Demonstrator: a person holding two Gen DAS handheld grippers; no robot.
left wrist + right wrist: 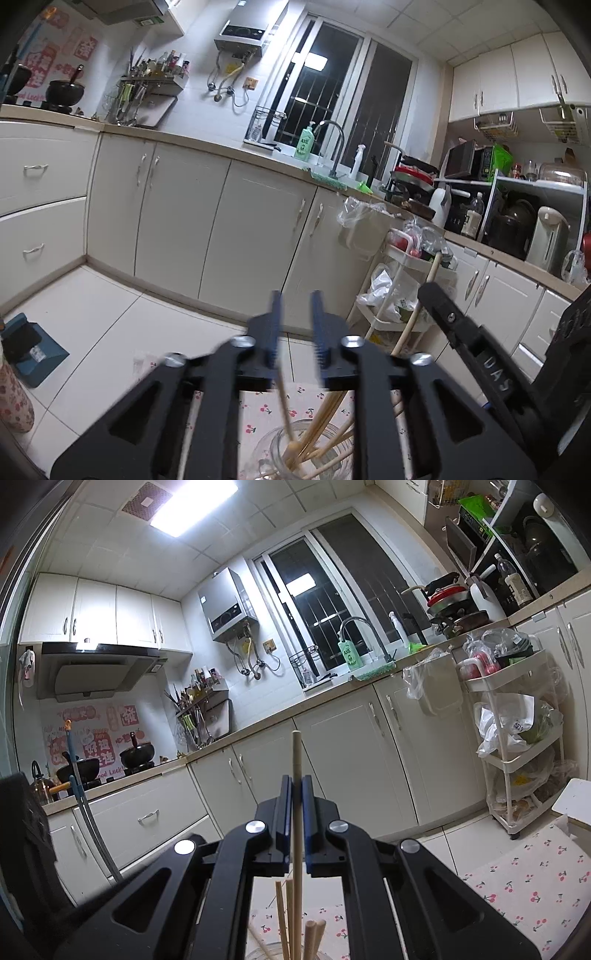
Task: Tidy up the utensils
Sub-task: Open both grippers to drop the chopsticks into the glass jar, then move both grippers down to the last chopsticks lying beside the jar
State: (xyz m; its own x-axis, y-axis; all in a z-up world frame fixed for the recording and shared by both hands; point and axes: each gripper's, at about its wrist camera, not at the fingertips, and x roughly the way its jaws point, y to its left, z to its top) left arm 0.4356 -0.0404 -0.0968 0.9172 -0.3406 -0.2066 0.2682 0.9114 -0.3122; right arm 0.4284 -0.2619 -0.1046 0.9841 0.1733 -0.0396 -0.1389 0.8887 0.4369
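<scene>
A clear glass jar (pixel 280 454) stands on a cherry-print tablecloth (pixel 258 410) and holds several wooden chopsticks (pixel 325 417). My left gripper (pixel 297 325) hovers above the jar with its blue-padded jaws apart and nothing between them. In the right wrist view my right gripper (pixel 296 808) is shut on one upright wooden chopstick (pixel 296 757), whose lower end reaches down among the other chopsticks (pixel 284 915) over the jar's rim (pixel 273 950). The right gripper's black body (pixel 480 354) shows at the right of the left wrist view, holding that chopstick (pixel 424 291).
White kitchen cabinets (pixel 177 221) and a counter with a sink tap (pixel 332 147) lie ahead. A white rolling cart (pixel 517 746) with bags stands at the right. A blue dustpan (pixel 29 347) lies on the tiled floor. Woks sit on the stove (pixel 85 768).
</scene>
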